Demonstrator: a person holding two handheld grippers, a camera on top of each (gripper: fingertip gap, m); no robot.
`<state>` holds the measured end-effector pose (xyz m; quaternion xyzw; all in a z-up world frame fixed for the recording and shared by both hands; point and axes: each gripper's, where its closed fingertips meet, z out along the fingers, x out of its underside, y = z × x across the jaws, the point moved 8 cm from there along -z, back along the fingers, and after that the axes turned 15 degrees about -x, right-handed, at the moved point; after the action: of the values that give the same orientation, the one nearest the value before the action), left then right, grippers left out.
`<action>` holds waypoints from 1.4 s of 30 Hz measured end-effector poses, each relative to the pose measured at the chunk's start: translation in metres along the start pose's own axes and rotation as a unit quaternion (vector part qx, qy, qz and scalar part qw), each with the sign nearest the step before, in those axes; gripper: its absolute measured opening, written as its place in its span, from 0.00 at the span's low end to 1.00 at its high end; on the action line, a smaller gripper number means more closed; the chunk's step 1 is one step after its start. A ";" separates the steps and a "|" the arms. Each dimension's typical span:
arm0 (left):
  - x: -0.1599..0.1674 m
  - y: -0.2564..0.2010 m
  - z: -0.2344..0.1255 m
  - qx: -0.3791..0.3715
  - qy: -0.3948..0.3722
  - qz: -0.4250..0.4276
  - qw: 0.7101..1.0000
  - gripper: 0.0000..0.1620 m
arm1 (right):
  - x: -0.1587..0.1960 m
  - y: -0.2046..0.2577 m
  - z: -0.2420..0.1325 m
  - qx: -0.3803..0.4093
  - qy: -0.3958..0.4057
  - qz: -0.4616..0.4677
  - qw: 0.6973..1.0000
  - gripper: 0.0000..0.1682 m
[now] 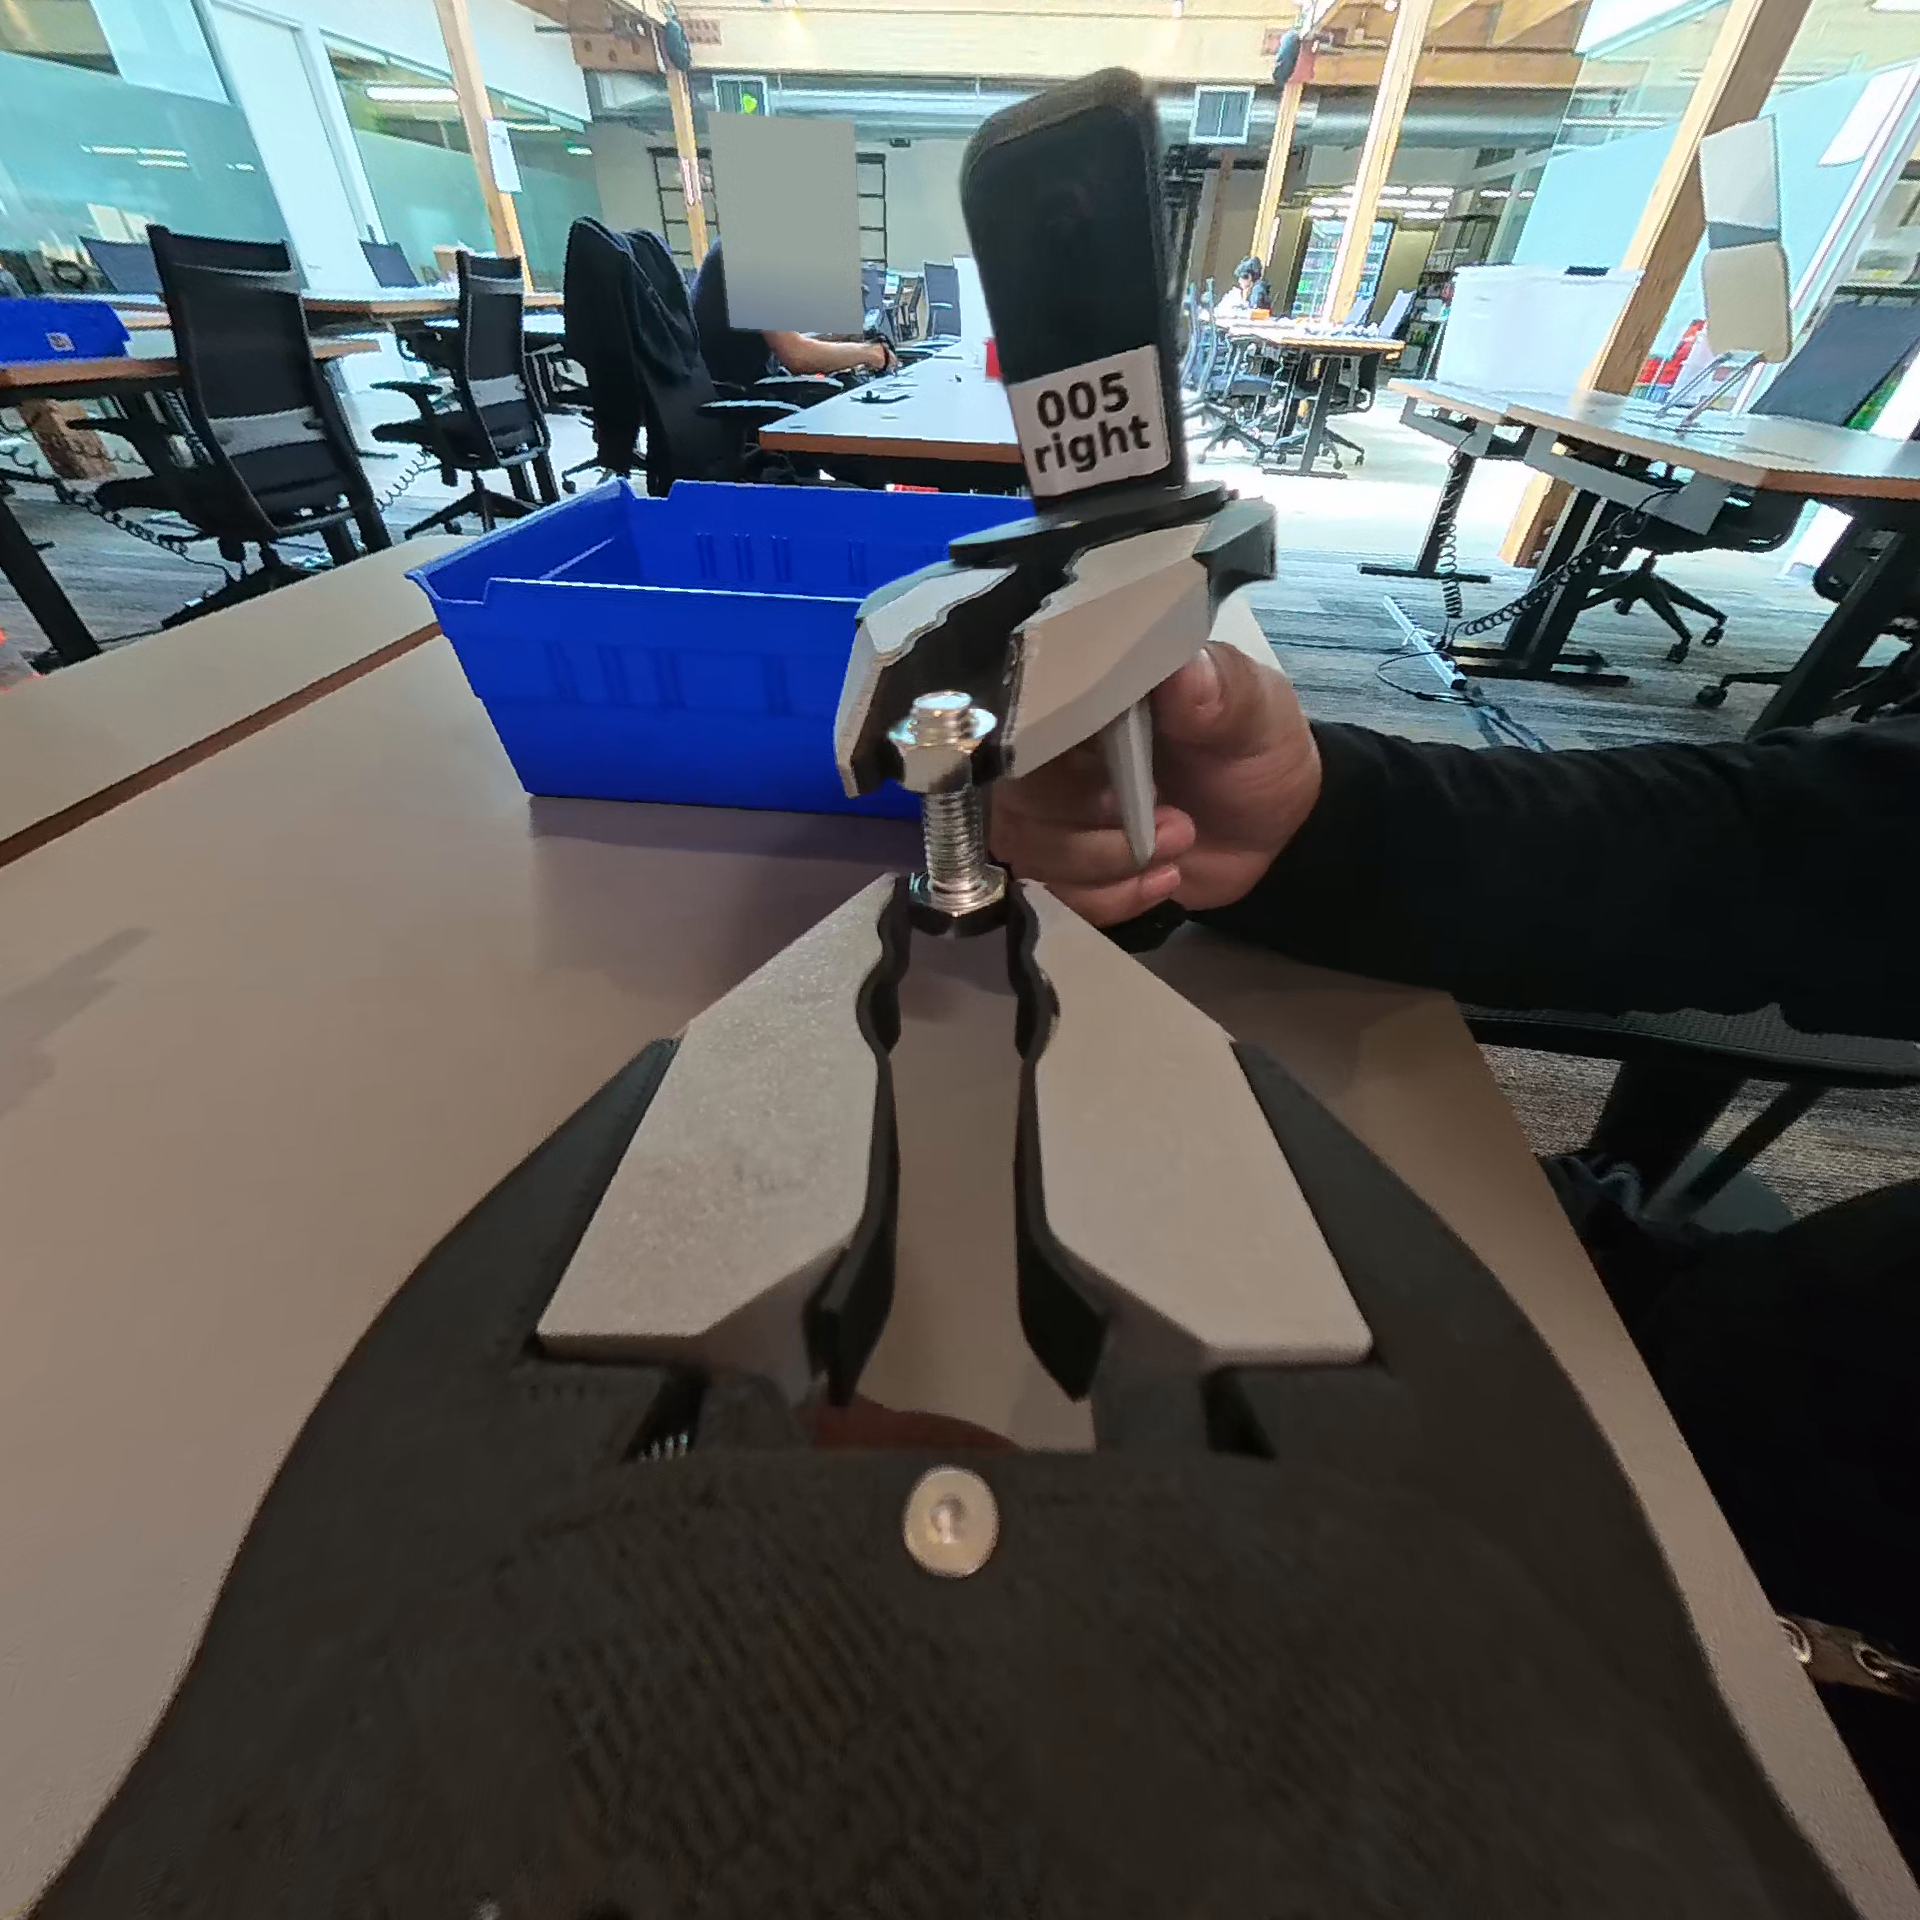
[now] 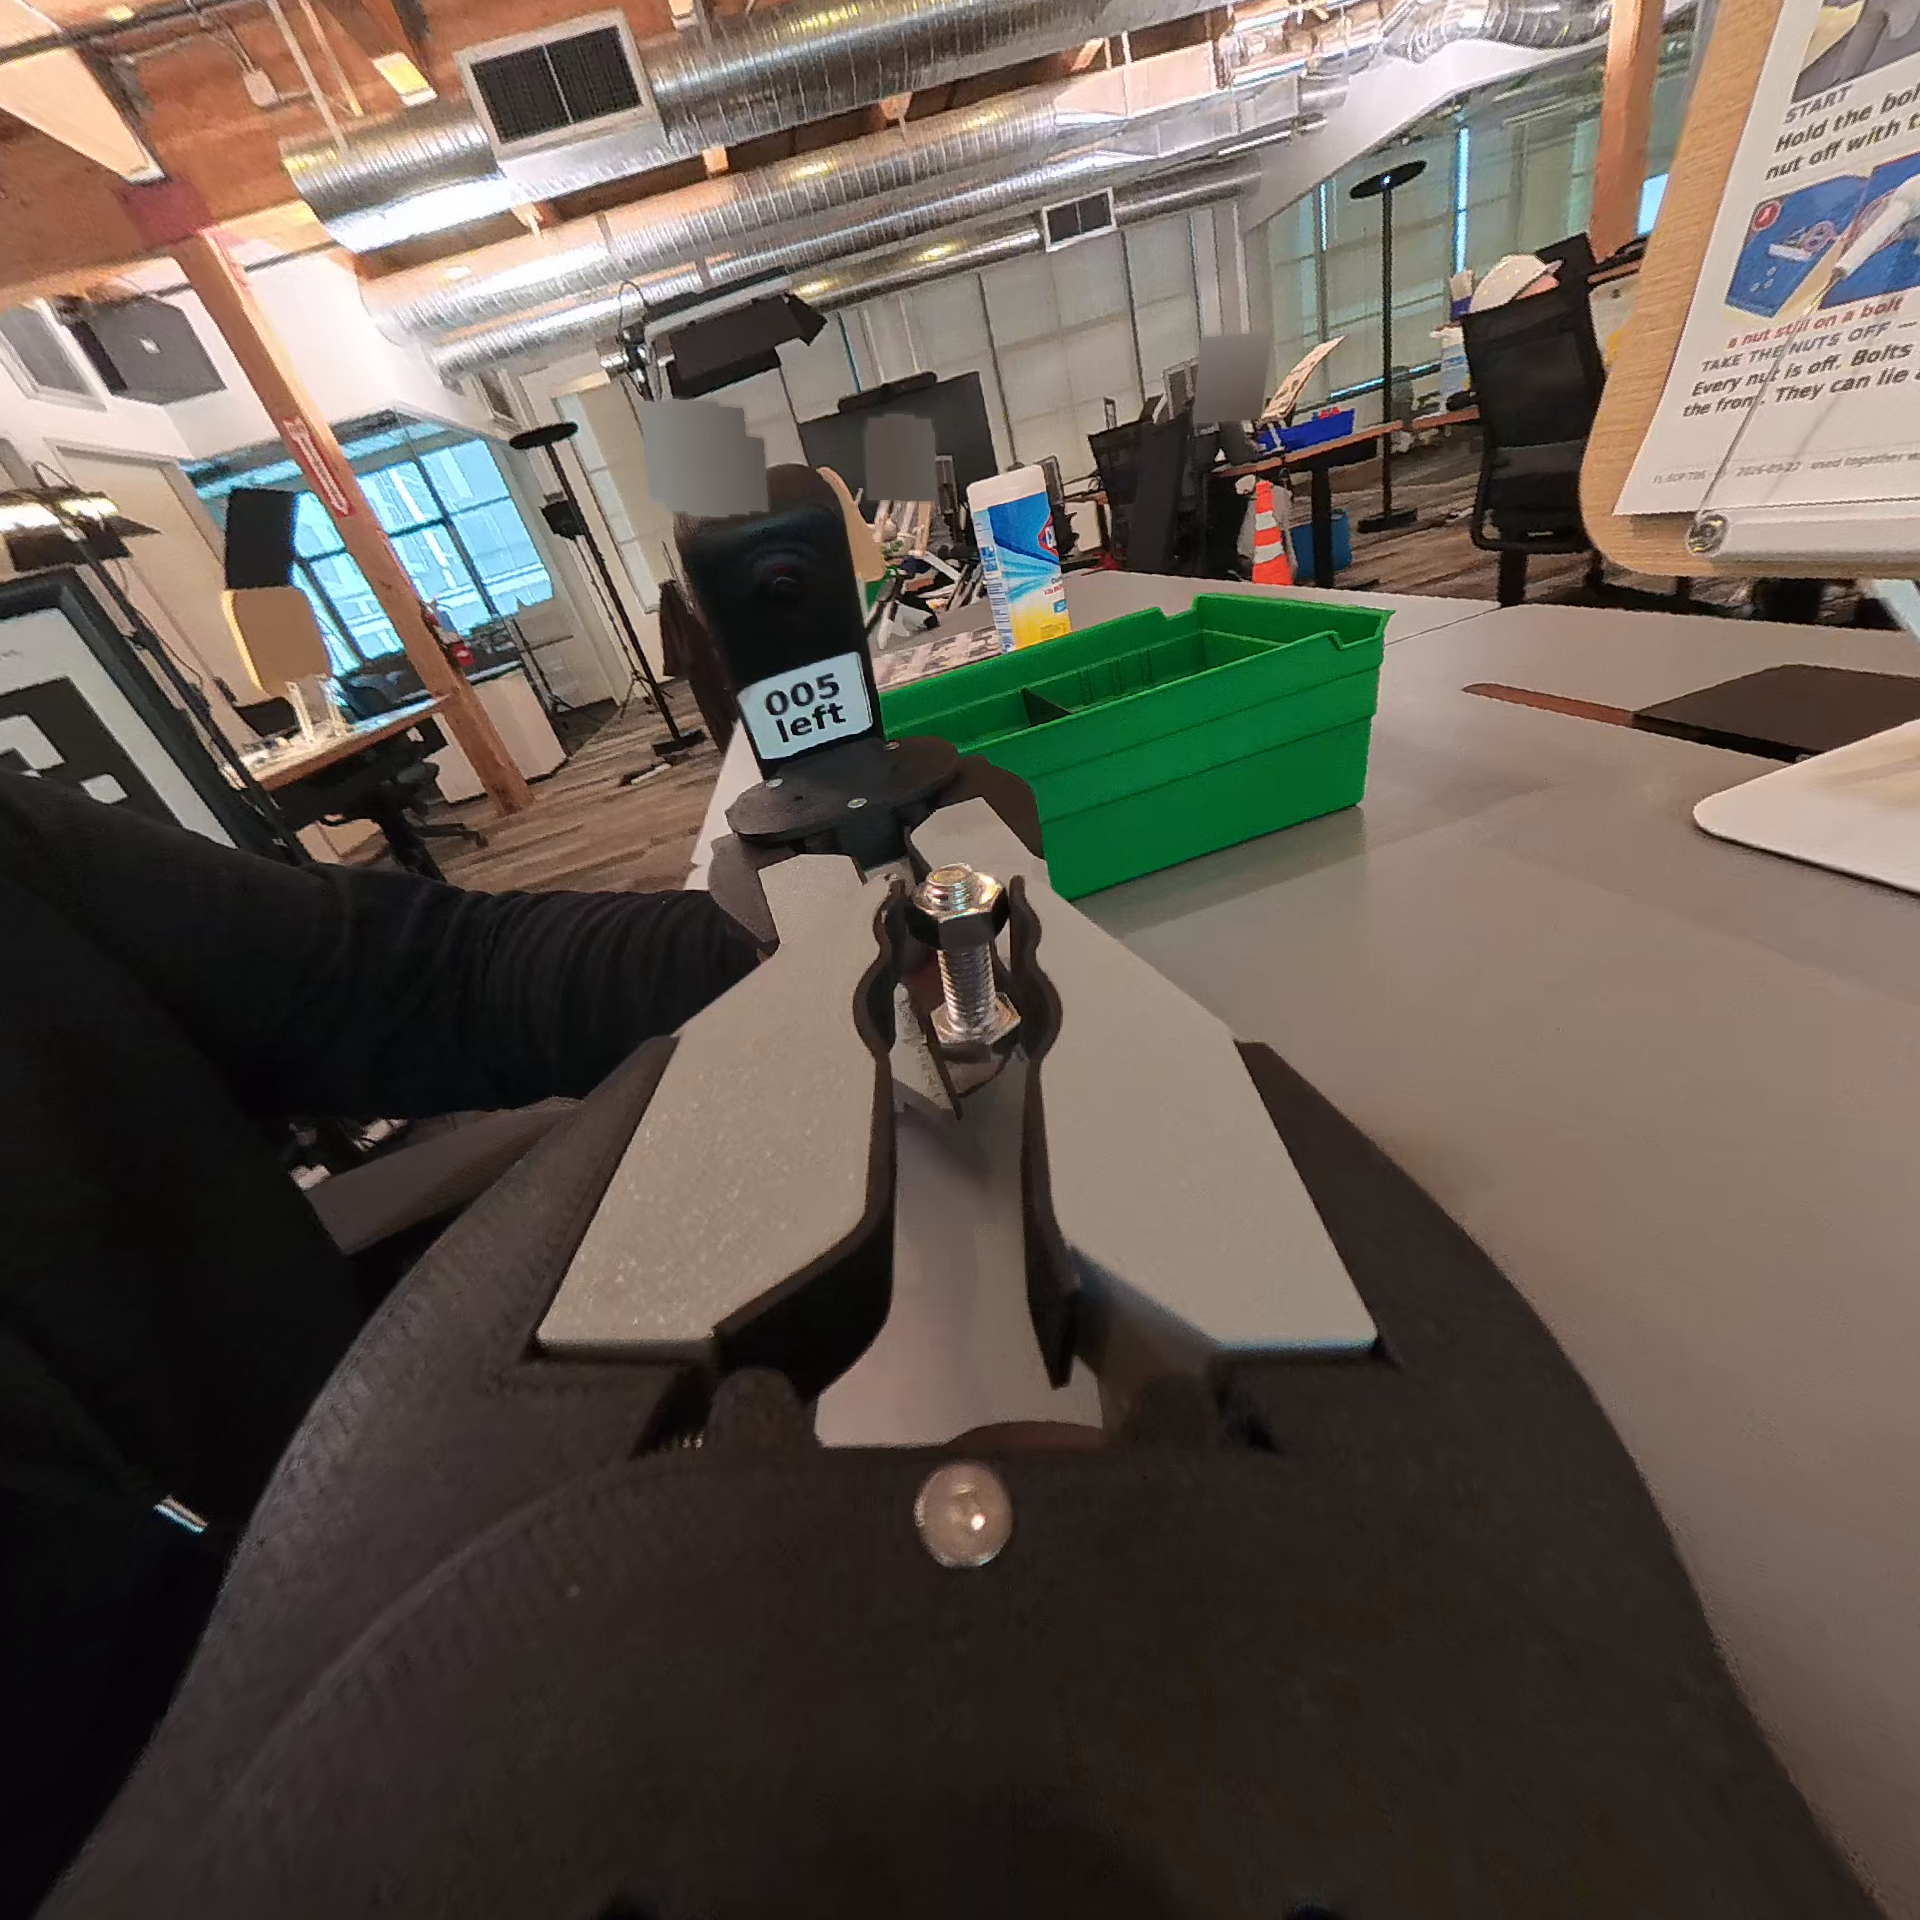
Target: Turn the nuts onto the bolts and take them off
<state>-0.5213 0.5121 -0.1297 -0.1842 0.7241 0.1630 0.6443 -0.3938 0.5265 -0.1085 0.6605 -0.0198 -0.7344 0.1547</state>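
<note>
1. At the near edge of the grey table (image 1: 312, 1039), the left hand-held gripper (image 1: 954, 920) is clenched on the lower, hexagonal head end of a silver threaded steel bolt (image 1: 951, 836), which stands upright just above the table.
2. Above that grip, the bolt's thread shows bare between the two grippers.
3. At the top of the bolt, the right hand-held gripper (image 1: 928, 750) comes down from above and grasps a silver hexagonal flanged nut (image 1: 938, 740) that sits on the bolt's upper end.
4. In the right wrist view the same bolt (image 2: 961, 971) lies along the gap between the right hand-held gripper's fingers (image 2: 1122, 1122); the nut (image 2: 961, 1022) is pinched nearer that camera, and the bolt's head sits farther off in the left hand-held gripper (image 2: 951, 902).
5. Right of the bolt, a person's hand (image 1: 1195, 790) in a black sleeve squeezes the right gripper's handle.
6. Just behind the bolt in the left wrist view stands a blue plastic bin (image 1: 665, 644) on the table.
7. Beyond the bolt in the right wrist view stands a green plastic divided bin (image 2: 1195, 758), and behind it a white and blue wipes canister (image 2: 1018, 561).
</note>
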 end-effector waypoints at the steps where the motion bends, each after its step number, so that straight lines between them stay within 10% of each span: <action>1: 0.001 0.000 0.000 0.003 0.002 -0.001 1.000 0.10 | 0.000 -0.001 0.000 -0.005 -0.005 0.008 1.000 0.14; 10: 0.004 -0.009 0.005 0.013 0.009 0.009 1.000 0.10 | 0.008 -0.001 0.013 -0.055 0.011 0.036 0.998 0.32; 18: -0.002 0.032 -0.008 -0.067 -0.008 -0.035 0.997 0.10 | -0.004 0.003 -0.008 -0.017 -0.018 -0.018 1.000 0.14; 28: 0.005 0.012 0.002 -0.029 0.019 -0.009 0.999 0.09 | 0.006 -0.007 0.004 0.029 0.023 -0.014 0.999 0.25; 34: 0.010 0.007 0.007 -0.010 0.032 -0.029 0.999 0.10 | 0.007 -0.006 0.005 0.079 0.069 -0.053 0.993 0.09; 42: 0.019 0.019 0.010 -0.041 0.058 -0.043 0.997 0.20 | -0.073 0.061 -0.060 0.249 -0.088 -0.187 0.946 0.09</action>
<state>-0.5237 0.5325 -0.1496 -0.2503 0.7448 0.1538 0.5992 -0.3176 0.4976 -0.0314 0.6026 -0.0914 -0.7770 -0.1575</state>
